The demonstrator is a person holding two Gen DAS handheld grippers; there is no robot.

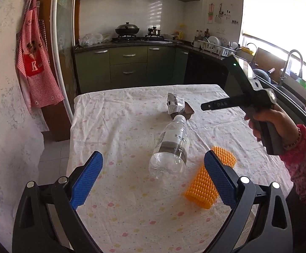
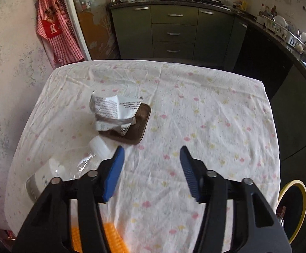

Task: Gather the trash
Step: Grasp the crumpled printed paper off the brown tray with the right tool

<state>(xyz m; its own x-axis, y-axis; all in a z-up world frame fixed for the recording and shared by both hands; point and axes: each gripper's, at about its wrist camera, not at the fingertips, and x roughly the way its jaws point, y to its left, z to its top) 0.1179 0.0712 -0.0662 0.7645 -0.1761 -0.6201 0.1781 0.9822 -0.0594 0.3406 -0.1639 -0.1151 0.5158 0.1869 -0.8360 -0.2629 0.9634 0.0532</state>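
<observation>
**Clear plastic bottle lies on the cloth, both grippers spread and empty**

Clear plastic catches our eye first: the bottle lies on its side on the table, white cap pointing at a crumpled wrapper. We see the wrapper resting on a small brown tray, and the cap sits just beside that tray. An orange spiky mat lies near the bottle's base, partly hidden behind one blue pad of our left gripper.

Our left gripper hangs above the near end of the table with its fingers spread wide, holding nothing; the bottle's base shows between them. Our right gripper is likewise released and empty, above bare cloth, with the bottle beside its left pad and the wrapper farther ahead. From the left camera we see the right hand gripping its handle, letters "DAS" showing on the black bar.

The bottle's label carries print too small to read; the wrapper's black text is also illegible. A red checked apron on the wall bears a white "K". A yellow-rimmed bin stands beside the table. Beyond are green cabinets and a lidded wok.
</observation>
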